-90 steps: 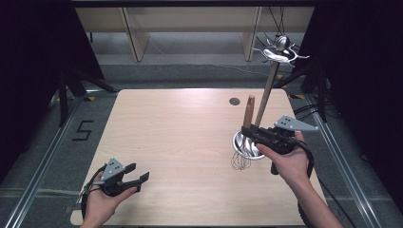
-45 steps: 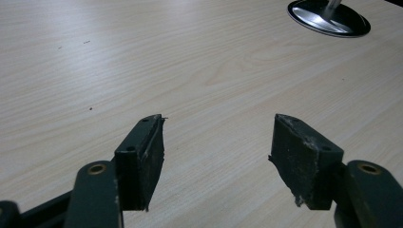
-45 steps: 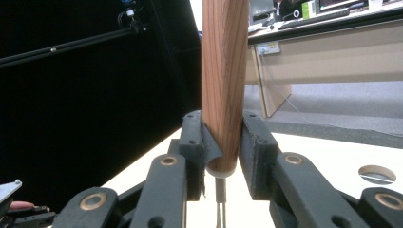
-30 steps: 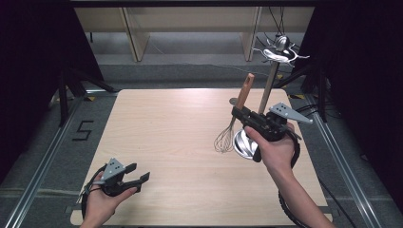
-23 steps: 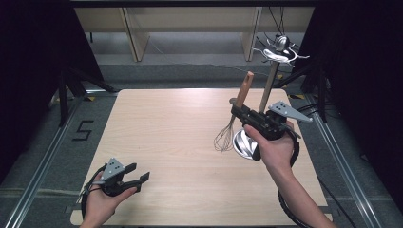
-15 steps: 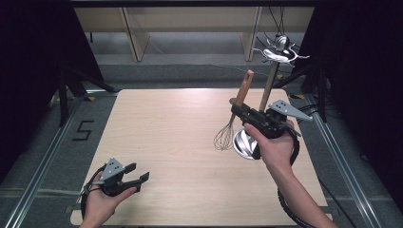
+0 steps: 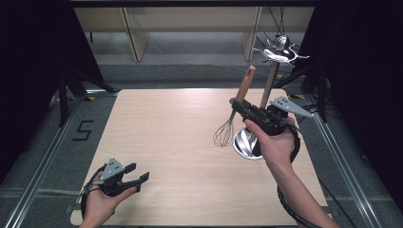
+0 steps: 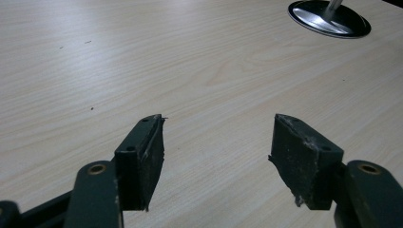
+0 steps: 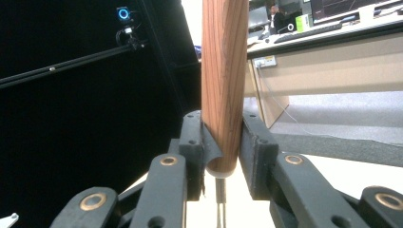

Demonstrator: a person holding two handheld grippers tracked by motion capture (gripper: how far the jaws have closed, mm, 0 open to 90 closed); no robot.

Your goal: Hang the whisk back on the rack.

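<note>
Right tool: the right tool point(image 7: 242, 107), at the centre right of the high view, grips the whisk point(image 7: 233, 116) by its wooden handle; in the right gripper view point(image 9: 222, 152) both pads press on the lower end of the handle.
Left tool: the left tool point(image 7: 138, 173), at the lower left of the high view, is open and holds nothing; in the left gripper view point(image 8: 216, 152) the two pads stand well apart above the bare wood.
Whisk, place: it is in the air above the right part of the surface point(image 7: 166, 137), just beside the stand point(image 7: 266, 90).
Whisk, direction: its long axis is tilted; the handle end points to the upper right of the high view and the wire head hangs to the lower left.
High view alone: it shows the whole whisk with its wire head, and the stand with its round metal base and the curved hooks on top.
Right gripper view alone: it shows the wood grain and the thin wires that leave the handle below the pads.
Left gripper view alone: the metal base point(image 8: 330, 19) lies at the upper right of the frame.
</note>
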